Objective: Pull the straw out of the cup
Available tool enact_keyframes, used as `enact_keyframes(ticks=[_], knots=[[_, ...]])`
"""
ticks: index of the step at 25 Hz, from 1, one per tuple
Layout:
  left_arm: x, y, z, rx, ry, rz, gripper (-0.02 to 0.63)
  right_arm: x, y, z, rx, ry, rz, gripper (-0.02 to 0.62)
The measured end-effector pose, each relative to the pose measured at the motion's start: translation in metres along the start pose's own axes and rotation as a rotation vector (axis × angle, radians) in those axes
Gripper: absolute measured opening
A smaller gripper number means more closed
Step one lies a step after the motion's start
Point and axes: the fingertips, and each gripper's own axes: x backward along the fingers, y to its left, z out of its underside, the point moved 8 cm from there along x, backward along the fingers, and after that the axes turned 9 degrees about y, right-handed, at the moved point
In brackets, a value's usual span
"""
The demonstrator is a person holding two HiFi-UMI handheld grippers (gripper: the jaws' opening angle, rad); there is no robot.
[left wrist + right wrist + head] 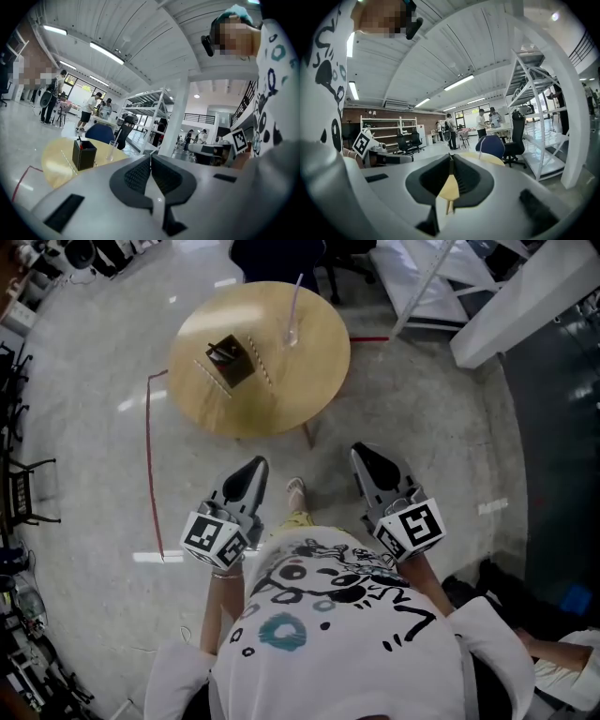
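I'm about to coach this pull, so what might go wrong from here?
The cup looks clear and light, so tugging the straw unsteadied may tip or lift it. The left claw and right claw are both shut; reaching in that way may knock the thin straw. The black box beside the cup may get bumped.

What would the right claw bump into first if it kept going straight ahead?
Most likely the round table. Its yellow top shows right past the tips of the right claw. Whether the claw would hit the edge or skim over the top is hard to tell.
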Motion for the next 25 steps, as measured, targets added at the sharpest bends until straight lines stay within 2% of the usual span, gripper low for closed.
enact_keyframes(ticks=[3,7,12,25], knots=[[-0.017,0.021,-0.011,-0.035,0.008,0.006,0.018,-0.025,-0.008,-0.004,-0.018,-0.003,0.004,0.029],[-0.032,0.049,-0.028,-0.036,0.016,0.018,0.018,-0.057,-0.014,-0.016,-0.049,0.002,0.004,0.029],[-0.048,0.075,-0.052,-0.035,0.022,0.032,0.018,-0.09,-0.022,-0.038,-0.026,0.003,-0.008,0.029],[-0.076,0.111,-0.078,-0.047,0.016,0.073,0.018,-0.125,-0.04,-0.051,-0.056,-0.004,0.04,0.029]])
